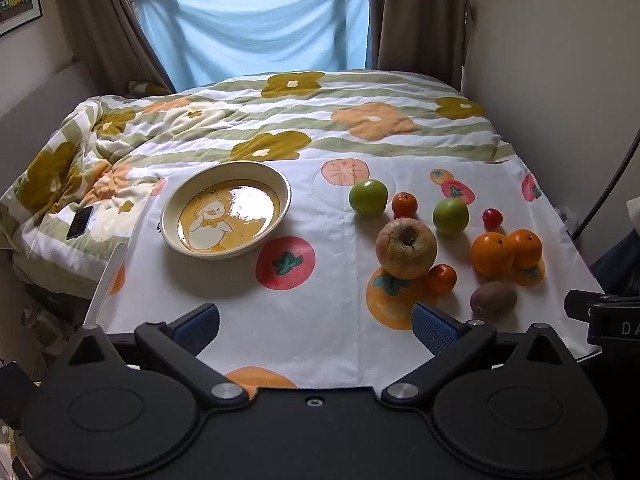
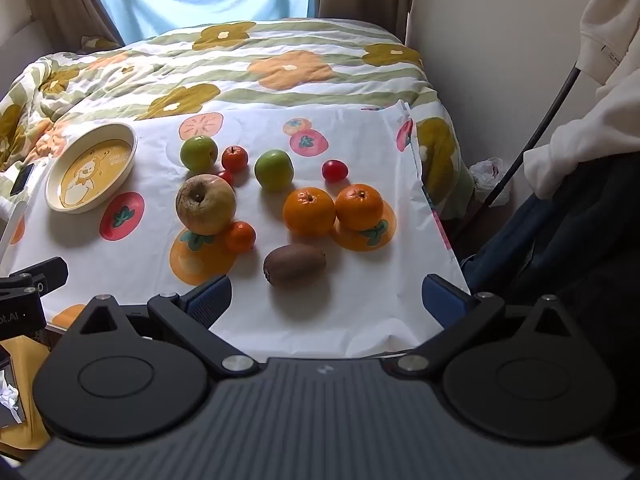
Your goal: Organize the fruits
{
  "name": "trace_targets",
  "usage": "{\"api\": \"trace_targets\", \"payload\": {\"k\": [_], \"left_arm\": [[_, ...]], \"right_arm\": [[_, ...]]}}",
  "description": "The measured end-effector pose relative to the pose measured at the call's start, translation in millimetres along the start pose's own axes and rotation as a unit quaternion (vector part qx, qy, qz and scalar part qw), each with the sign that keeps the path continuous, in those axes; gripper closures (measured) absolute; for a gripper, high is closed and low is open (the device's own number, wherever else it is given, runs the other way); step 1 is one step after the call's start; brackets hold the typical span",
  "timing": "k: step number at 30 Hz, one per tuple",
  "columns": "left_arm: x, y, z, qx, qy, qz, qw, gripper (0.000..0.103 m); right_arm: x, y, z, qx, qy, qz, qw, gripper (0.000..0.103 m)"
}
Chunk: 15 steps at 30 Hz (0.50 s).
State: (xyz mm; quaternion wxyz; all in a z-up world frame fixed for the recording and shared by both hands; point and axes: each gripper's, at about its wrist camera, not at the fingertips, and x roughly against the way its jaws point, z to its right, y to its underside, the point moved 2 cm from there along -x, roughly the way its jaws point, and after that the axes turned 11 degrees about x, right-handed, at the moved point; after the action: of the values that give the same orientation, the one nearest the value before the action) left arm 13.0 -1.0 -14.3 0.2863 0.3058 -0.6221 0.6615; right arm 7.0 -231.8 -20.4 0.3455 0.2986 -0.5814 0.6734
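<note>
A: Right wrist view's showing the right tool [image 2: 328,292] hanging wide open w/ nothing in it, kiwi [image 2: 295,263] just ahead betw. its fingers. Left tool [image 1: 316,324] is gaping too, also empty.

B: Fruit's all sitting loose on the white cloth [image 1: 332,320], right of the duck plate [image 1: 226,216], which is sitting empty.

A: Risk: everything's lying on a soft bed, so round stuff's prob. rolling if nudged. Big apple [image 2: 205,203] is touching a small orange fruit [image 2: 240,236]; the two oranges [image 2: 309,211] are touching each other.

B: So closing on one is likely bumping its neighbour. Cherry tomato [image 2: 335,170] is looking easy to squash.
</note>
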Motion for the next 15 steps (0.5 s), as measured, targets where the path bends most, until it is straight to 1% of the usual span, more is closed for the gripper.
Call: {"api": "trace_targets", "payload": {"k": [5,6,15], "left_arm": [[-0.3,-2.8,7.2,-0.007,-0.006,0.010,0.9999,0.000],[6.6,-0.3,1.5,-0.001,-0.001,0.017,0.9999,0.000],[9.2,1.2,2.1,0.006,0.006,0.022,0.9997,0.000]], "right_arm": [[0.7,-1.1,0.4,0.001,0.000,0.001,1.000,0.000],[1.7,-0.3,0.7,0.000,0.000,0.003,1.000,0.000],[0.5,6.7,5.3,-0.001,0.000,0.005,1.000,0.000]]}}
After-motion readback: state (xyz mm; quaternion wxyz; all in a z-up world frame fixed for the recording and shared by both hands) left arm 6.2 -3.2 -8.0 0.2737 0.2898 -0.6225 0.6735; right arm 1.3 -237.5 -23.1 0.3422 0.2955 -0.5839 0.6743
